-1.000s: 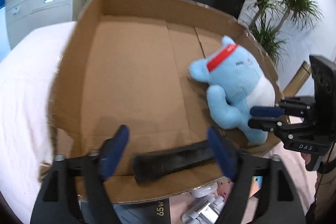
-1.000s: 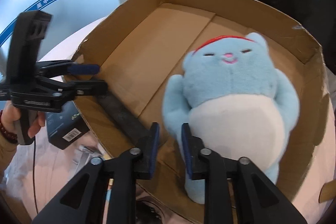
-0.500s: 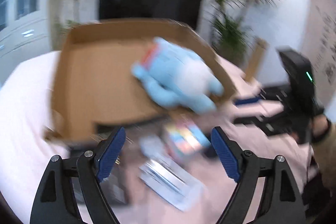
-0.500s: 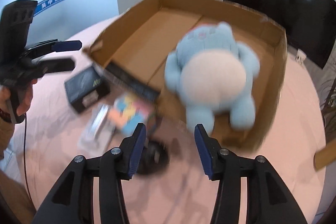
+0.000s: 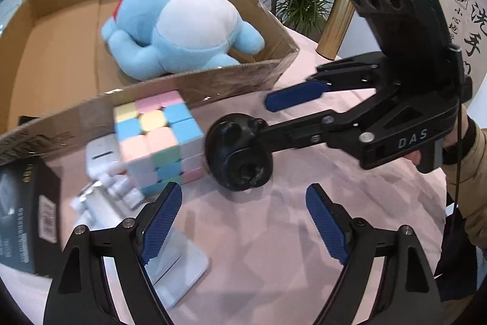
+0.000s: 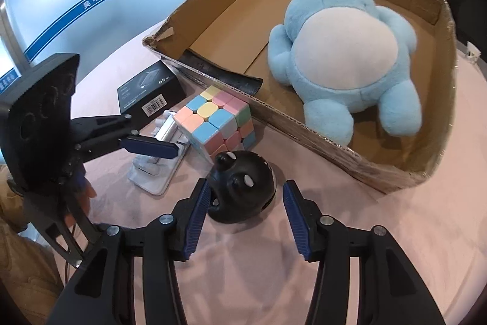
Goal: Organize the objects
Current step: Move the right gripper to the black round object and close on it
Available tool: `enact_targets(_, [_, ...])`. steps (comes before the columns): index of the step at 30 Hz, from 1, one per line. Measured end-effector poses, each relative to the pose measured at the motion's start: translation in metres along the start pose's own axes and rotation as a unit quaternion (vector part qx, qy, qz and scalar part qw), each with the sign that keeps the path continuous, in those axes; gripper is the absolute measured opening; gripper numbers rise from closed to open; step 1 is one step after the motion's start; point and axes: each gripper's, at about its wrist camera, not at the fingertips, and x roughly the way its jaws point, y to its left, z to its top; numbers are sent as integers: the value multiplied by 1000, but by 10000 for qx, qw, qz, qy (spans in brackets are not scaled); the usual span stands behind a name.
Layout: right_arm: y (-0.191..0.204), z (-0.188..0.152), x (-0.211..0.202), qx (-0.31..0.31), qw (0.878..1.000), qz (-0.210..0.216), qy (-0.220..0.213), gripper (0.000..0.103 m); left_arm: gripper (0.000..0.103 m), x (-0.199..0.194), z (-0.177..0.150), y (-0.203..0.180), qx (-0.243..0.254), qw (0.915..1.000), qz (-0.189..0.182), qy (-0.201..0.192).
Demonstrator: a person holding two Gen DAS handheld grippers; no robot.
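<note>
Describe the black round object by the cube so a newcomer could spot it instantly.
Find the cardboard box holding the blue plush toy. On the pink cloth outside its near wall sits a pastel cube; the black dome lies beside it, the only rounded, glossy black item, with knobs on top.

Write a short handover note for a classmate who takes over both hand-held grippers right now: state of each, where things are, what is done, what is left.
Left hand-held gripper: open, empty, above the pink cloth.
Right hand-held gripper: open, its fingers either side of the black round gadget, not closed on it.
Done: blue plush toy lies in the cardboard box.
Left on the cloth outside the box: the gadget, pastel puzzle cube, black carton, clear packet.
</note>
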Motion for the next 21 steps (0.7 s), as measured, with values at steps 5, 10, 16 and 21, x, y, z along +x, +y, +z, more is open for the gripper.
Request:
enact_targets(5, [-15, 4, 15, 13, 9995, 324, 48, 55, 83, 17, 3, 2, -159, 9995, -285, 44])
enact_targets(10, [-19, 6, 19, -68, 9982, 589, 56, 55, 81, 29, 6, 4, -263, 9983, -502, 147])
enact_targets(16, [-18, 8, 34, -167, 9963, 803, 259, 55, 78, 32, 7, 6, -354, 9978, -546, 139])
enact_targets(21, [-23, 8, 36, -96, 9961, 856, 198, 55, 66, 31, 6, 11, -494, 9973, -541, 86])
